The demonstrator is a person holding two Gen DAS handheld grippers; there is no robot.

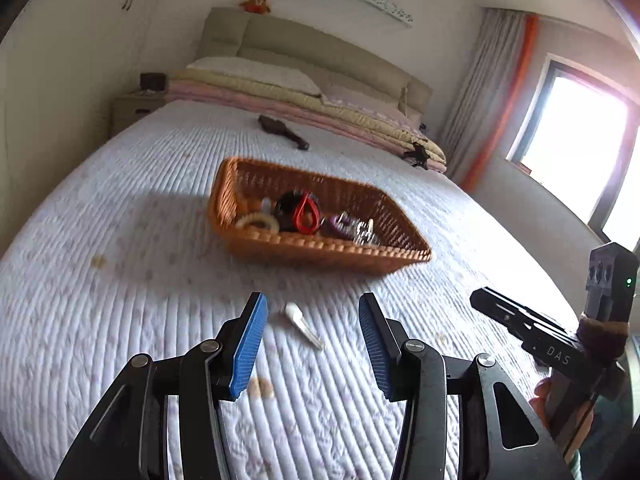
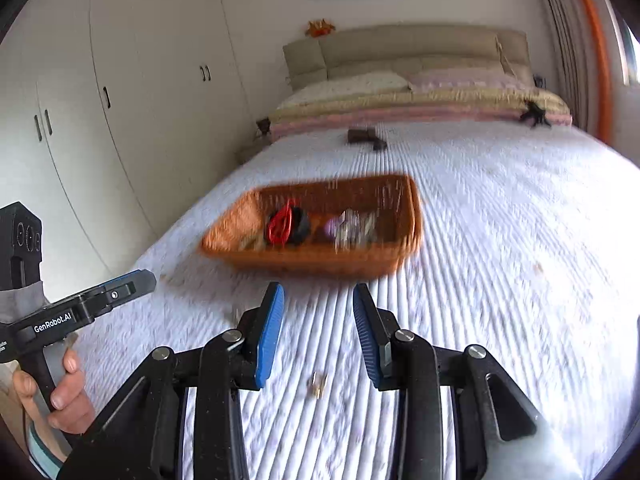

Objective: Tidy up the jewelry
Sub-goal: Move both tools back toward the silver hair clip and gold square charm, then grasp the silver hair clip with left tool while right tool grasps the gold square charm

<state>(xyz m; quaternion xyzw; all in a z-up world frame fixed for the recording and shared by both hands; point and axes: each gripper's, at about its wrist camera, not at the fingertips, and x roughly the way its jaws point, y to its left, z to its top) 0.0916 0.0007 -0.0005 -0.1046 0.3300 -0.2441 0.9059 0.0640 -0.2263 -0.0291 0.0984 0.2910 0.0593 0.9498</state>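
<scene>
Both grippers hang empty with jaws apart: the left gripper (image 1: 311, 322) frames a white hair clip (image 1: 303, 325) lying on the bedspread (image 1: 120, 280), short of the wicker basket (image 1: 320, 246) (already holding several pieces); the right gripper (image 2: 318, 312) hovers near a small gold item (image 2: 317, 384), blurred; next, I judge, lower and close on the clip

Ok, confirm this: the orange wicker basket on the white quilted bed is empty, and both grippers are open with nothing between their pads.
Wrong: the orange wicker basket holds items, including a red clip, as the left wrist view shows. Left gripper and right gripper are open, gripping nothing.
</scene>
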